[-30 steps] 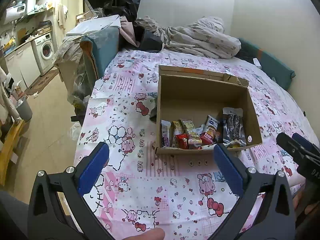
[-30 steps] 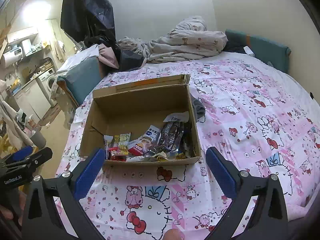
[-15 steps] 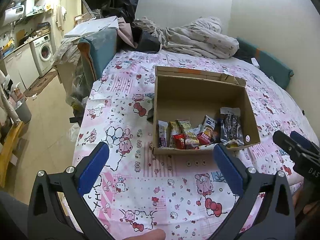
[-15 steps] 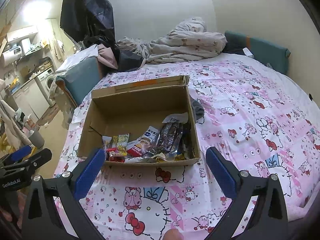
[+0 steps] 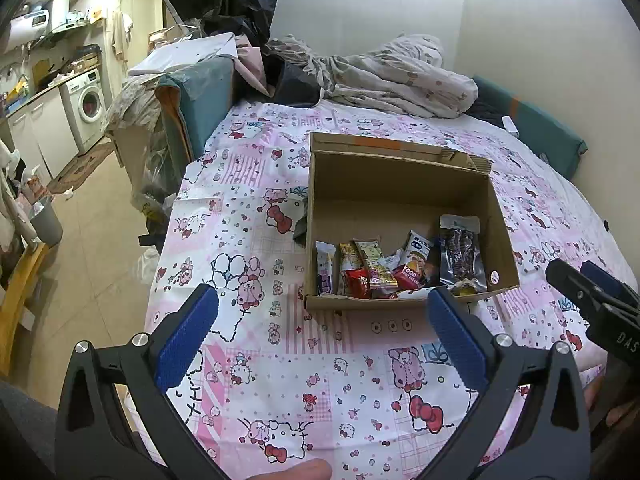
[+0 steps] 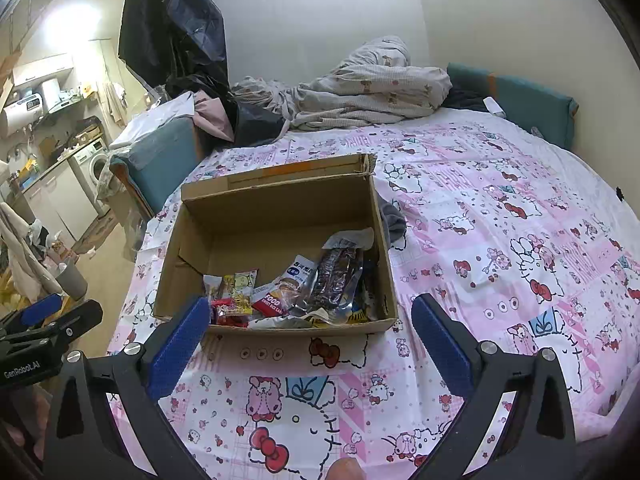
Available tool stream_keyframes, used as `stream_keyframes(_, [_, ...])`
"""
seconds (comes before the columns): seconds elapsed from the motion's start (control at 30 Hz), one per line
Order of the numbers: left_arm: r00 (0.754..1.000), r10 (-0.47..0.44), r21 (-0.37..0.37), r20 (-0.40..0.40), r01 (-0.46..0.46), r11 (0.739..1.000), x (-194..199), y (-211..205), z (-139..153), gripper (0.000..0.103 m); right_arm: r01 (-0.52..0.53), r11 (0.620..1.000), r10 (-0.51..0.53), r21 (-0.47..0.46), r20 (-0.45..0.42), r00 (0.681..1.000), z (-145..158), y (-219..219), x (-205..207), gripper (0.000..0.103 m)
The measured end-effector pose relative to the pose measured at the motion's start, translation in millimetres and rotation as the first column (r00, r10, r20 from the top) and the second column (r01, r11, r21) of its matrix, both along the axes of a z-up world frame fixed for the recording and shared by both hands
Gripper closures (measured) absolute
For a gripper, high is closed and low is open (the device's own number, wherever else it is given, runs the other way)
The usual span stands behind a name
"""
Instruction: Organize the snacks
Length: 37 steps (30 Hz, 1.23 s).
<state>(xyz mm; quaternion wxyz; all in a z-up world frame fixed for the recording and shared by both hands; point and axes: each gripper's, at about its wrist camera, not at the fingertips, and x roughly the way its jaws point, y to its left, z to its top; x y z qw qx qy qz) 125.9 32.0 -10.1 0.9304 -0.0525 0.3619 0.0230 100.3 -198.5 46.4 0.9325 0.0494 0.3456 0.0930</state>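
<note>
- Left gripper [image 5: 322, 318] and right gripper [image 6: 310, 326] both gaped wide, holding nothing.
- Cardboard box [image 5: 400, 184] on the bed [image 5: 248, 216] held snack packets [image 5: 400, 268].

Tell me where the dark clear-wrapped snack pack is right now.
The dark snack pack lies inside the cardboard box on the bed, at the right end of the row of snacks beside the box's right wall, next to the red packet.

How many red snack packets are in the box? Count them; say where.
2. A small red packet lies against the near wall of the cardboard box, left of centre; the red FOOD packet lies to its right, left of the dark clear bag. More may be buried.
</note>
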Motion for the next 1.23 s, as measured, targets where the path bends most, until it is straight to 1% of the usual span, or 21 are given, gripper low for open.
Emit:
stream_keyframes(0.9, [1.000, -0.002, 0.004, -0.002, 0.002, 1.000, -0.6, 0.3, -0.1, 0.000, -0.002, 1.000, 0.002, -0.003, 0.003, 1.000, 1.2, 1.8, -0.7, 0.000])
stream_keyframes(1.23, [1.000, 0.008, 0.000, -0.015, -0.008, 1.000, -0.6, -0.2, -5.0, 0.000, -0.006, 1.000, 0.006, -0.007, 0.008, 1.000, 3.0, 4.3, -0.8, 0.000])
